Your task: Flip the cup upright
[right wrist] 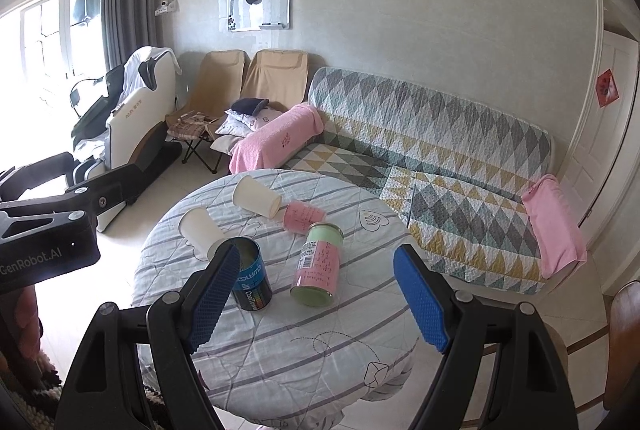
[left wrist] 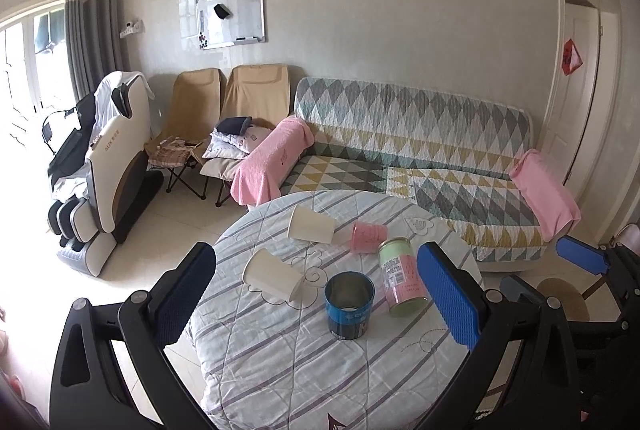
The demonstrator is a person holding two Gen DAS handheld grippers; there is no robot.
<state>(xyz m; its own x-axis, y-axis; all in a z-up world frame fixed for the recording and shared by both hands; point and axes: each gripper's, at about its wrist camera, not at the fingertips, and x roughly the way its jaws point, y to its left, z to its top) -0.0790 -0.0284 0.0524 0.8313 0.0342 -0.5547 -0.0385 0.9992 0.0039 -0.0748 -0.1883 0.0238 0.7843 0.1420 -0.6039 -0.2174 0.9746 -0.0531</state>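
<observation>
- The sofa (left wrist: pixel 412 134) under a diamond-patterned quilt runs along the far wall, with a pink towel (left wrist: pixel 268 158) draped over its near arm and a massage chair (left wrist: pixel 108 166) standing by the window.
- The round table (left wrist: pixel 288 366), covered in a striped quilted cloth, sits in front of the sofa and carries all five containers.
- The left gripper (left wrist: pixel 316 294) hangs above the near edge of the table, jaws spread wide and holding nothing — the blue tin and the green-and-pink can show between its blue pads.
- The right gripper (right wrist: pixel 316 294) hovers just beside it, likewise wide open and empty.
- A green-and-pink can (left wrist: pixel 400 278) lies on its side near the middle of the table.
- A blue tin (left wrist: pixel 350 304) stands upright just left of that can, mouth up.
- Two white paper cups lie tipped over: the near paper cup (left wrist: pixel 274 274) beside the blue tin, the far paper cup (left wrist: pixel 312 224) toward the sofa.
- A small pink cup (left wrist: pixel 368 238) lies on its side between the far paper cup and the can's top — close to both.
</observation>
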